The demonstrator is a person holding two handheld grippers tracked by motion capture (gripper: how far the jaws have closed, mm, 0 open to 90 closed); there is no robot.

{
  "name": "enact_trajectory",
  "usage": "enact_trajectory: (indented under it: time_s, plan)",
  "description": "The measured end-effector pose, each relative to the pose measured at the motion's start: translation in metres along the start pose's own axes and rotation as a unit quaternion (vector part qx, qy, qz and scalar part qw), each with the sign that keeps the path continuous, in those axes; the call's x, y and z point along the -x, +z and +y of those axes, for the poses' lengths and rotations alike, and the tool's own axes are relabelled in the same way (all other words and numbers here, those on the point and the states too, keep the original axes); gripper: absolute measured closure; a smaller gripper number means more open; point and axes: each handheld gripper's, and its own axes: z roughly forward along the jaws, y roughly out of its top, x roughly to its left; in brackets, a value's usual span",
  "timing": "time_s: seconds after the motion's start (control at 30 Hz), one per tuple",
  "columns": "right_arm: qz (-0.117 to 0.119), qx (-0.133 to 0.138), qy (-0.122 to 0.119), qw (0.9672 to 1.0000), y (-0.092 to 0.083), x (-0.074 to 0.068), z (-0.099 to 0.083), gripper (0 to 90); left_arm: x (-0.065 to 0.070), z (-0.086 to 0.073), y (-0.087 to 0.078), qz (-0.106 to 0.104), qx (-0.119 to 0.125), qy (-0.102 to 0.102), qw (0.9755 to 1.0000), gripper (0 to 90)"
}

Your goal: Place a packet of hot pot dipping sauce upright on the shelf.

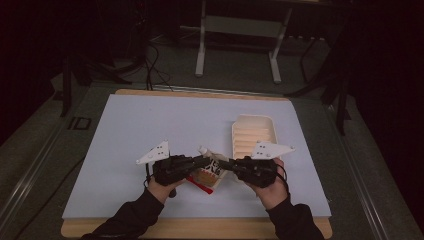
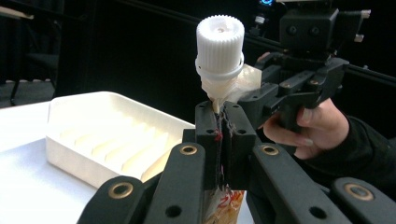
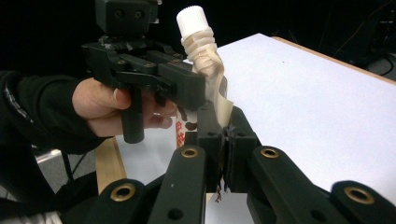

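Note:
A spouted pouch [image 1: 206,174] with a white screw cap [image 1: 203,149] and red and orange print is held up off the white table cover [image 1: 145,125]. My left gripper [image 1: 206,161] comes in from the left and is shut on the pouch's edge just under the spout. My right gripper [image 1: 223,163] comes in from the right and is shut on the opposite edge. In the left gripper view the cap [image 2: 219,42] stands above my closed left gripper [image 2: 223,112]. In the right gripper view the clear spout neck [image 3: 205,53] rises beside my right gripper [image 3: 222,125], which pinches the film.
A cream ridged tray [image 1: 252,120] lies on the cover just behind the right hand; its rim [image 2: 107,99] is in the left gripper view. The cover rests on a wooden board [image 1: 200,227]. A metal stand [image 1: 200,55] is on the floor beyond the table.

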Motion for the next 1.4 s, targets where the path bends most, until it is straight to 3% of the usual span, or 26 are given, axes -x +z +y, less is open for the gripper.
enact_trajectory:
  time_s: [0.27, 0.37, 0.43, 0.53, 0.6, 0.73, 0.9, 0.97, 1.1, 1.2, 1.4]
  plan:
    - [0.004, -0.010, -0.032, 0.9994, -0.004, -0.001, 0.017, 88.2, 0.002, 0.009, -0.002, -0.009, -0.005, 0.021, 0.9997, 80.3]
    - [0.006, -0.015, -0.044, 0.9989, -0.005, 0.000, 0.021, 88.2, 0.005, 0.012, -0.001, -0.012, -0.015, 0.041, 0.9990, 68.4]
    - [0.008, -0.016, -0.049, 0.9986, -0.006, 0.001, 0.022, 88.2, 0.008, 0.014, 0.000, -0.008, -0.022, 0.056, 0.9982, 51.8]
    - [0.007, -0.015, -0.053, 0.9985, -0.008, 0.004, 0.024, 88.2, 0.013, 0.015, 0.004, 0.022, -0.034, 0.076, 0.9963, 31.1]
    - [0.014, -0.010, -0.050, 0.9986, -0.010, 0.007, 0.024, 88.2, 0.015, 0.015, 0.006, 0.031, -0.050, 0.077, 0.9953, 19.3]
    - [0.017, -0.007, -0.054, 0.9984, -0.015, 0.015, 0.025, 88.0, 0.016, 0.020, 0.002, 0.049, -0.049, 0.059, 0.9959, 6.2]
    - [0.019, -0.008, -0.074, 0.9971, -0.023, 0.026, 0.031, 88.0, 0.016, 0.024, -0.014, 0.082, -0.031, 0.036, 0.9955, 2.5]
    - [0.016, -0.006, -0.080, 0.9967, -0.025, 0.028, 0.033, 88.0, 0.016, 0.024, -0.016, 0.084, -0.029, 0.033, 0.9956, 2.5]
    - [0.011, -0.003, -0.089, 0.9959, -0.032, 0.043, 0.041, 87.9, 0.017, 0.017, -0.034, 0.093, -0.043, 0.026, 0.9944, 2.6]
    - [0.007, 0.006, -0.114, 0.9934, -0.036, 0.055, 0.046, 87.8, 0.018, 0.013, -0.043, 0.099, -0.052, 0.022, 0.9935, 2.6]
    - [0.014, 0.011, -0.116, 0.9930, -0.043, 0.077, 0.053, 87.7, 0.015, 0.004, -0.063, 0.114, -0.059, 0.007, 0.9917, 2.6]
